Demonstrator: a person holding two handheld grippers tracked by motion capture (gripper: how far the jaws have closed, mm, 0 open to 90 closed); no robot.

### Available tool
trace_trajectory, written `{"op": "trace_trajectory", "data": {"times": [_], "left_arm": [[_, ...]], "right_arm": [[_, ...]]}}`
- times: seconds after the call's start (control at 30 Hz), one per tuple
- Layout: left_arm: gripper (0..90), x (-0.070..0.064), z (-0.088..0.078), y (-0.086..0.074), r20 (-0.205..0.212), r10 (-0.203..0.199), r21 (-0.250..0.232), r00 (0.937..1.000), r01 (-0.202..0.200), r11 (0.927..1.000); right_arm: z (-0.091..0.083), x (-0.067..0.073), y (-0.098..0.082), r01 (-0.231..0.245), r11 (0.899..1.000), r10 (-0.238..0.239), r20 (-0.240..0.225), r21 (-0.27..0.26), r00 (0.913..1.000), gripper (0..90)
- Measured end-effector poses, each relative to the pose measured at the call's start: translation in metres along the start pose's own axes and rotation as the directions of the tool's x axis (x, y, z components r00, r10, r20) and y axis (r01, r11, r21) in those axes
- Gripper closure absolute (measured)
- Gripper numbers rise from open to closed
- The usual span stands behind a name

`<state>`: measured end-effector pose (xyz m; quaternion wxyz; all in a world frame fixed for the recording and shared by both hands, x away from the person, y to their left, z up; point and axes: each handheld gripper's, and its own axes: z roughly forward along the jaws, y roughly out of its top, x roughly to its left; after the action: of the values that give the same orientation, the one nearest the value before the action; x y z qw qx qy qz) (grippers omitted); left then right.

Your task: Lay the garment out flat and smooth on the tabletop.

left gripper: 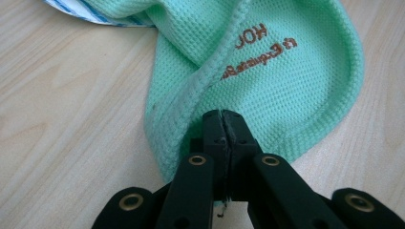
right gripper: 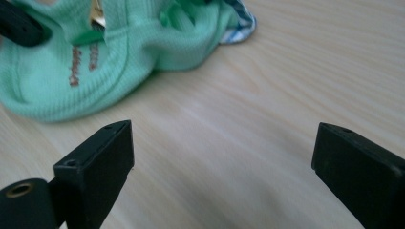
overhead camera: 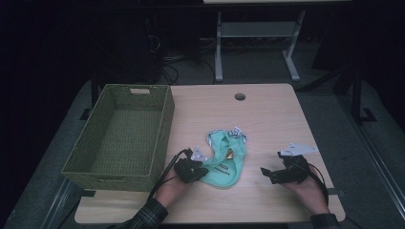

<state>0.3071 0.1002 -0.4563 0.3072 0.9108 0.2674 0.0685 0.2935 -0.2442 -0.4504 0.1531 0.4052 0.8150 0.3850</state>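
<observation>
Pinched tight together, the fingers [left gripper: 212,138] of the left gripper [overhead camera: 197,172] clamp the hemmed edge of a mint-green cloth [overhead camera: 225,157], whose waffle weave bunches up around their black tips in the left gripper view. That cloth lies crumpled near the middle of the worktop [overhead camera: 267,114], a little toward the front edge, with brown embroidered lettering on its front lobe and a bit of blue-and-white striped fabric showing at its far end. Spread wide, the fingers [right gripper: 102,157] of the right gripper [overhead camera: 267,174] hold nothing; bare wood shows between them in the right gripper view, and the cloth lies well ahead of them, apart. From above, this gripper sits near the front right corner of the worktop, a hand behind it, pointing left toward the cloth. A green woven basket [overhead camera: 162,124] stands along the left edge of the worktop, just beside the left gripper, and a round cable hole [overhead camera: 239,97] sits near the back edge.
</observation>
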Motion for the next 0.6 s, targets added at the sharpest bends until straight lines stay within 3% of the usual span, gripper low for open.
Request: {"op": "trace_trajectory", "data": {"times": [0.5,0.6], "left_arm": [[88.5,0.002,0.001,0.001,0.013,-0.001,0.001,0.9999,0.001,1.0000],[88.5,0.002,0.001,0.001,0.013,0.001,0.000,0.9999,-0.001,1.0000]], "right_arm": [[0.022,-0.009,0.043,0.015,0.999,-0.019,-0.072,-0.047,0.9972,30.3],[0.029,-0.010,0.050,0.022,1.000,-0.024,-0.075,-0.018,0.9969,33.1]]}}
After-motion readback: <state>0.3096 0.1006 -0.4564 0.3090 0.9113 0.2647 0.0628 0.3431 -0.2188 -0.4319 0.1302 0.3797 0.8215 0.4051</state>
